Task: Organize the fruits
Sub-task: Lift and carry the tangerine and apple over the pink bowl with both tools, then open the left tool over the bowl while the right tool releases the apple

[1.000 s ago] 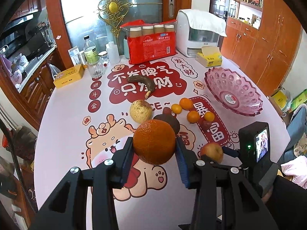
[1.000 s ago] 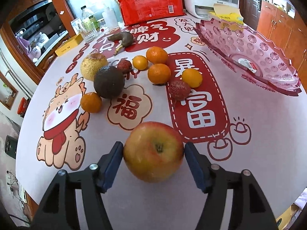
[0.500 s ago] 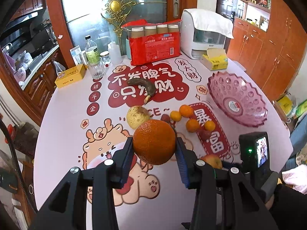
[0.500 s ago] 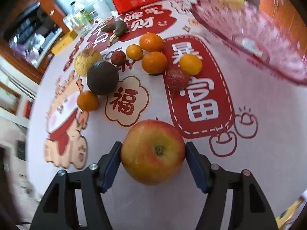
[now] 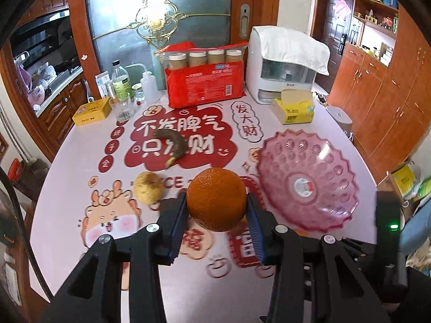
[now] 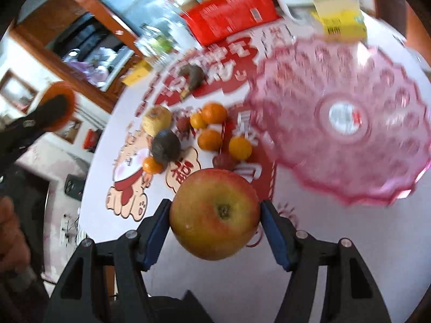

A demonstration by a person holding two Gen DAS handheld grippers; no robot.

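My left gripper is shut on a large orange and holds it above the table, left of the pink glass bowl. My right gripper is shut on a red-yellow apple held above the table, near the bowl. On the table lie several small oranges, a dark avocado, lychees, a yellow pear and a brown banana. The left gripper with its orange shows at the left edge of the right wrist view.
A red package with jars, a white appliance, a yellow tissue box, bottles and a yellow tin stand along the table's far side. Wooden cabinets are at the right.
Both grippers have risen with their fruit. The right gripper lifted the apple off the table and swung toward the bowl; the left moved the orange right, toward the bowl.
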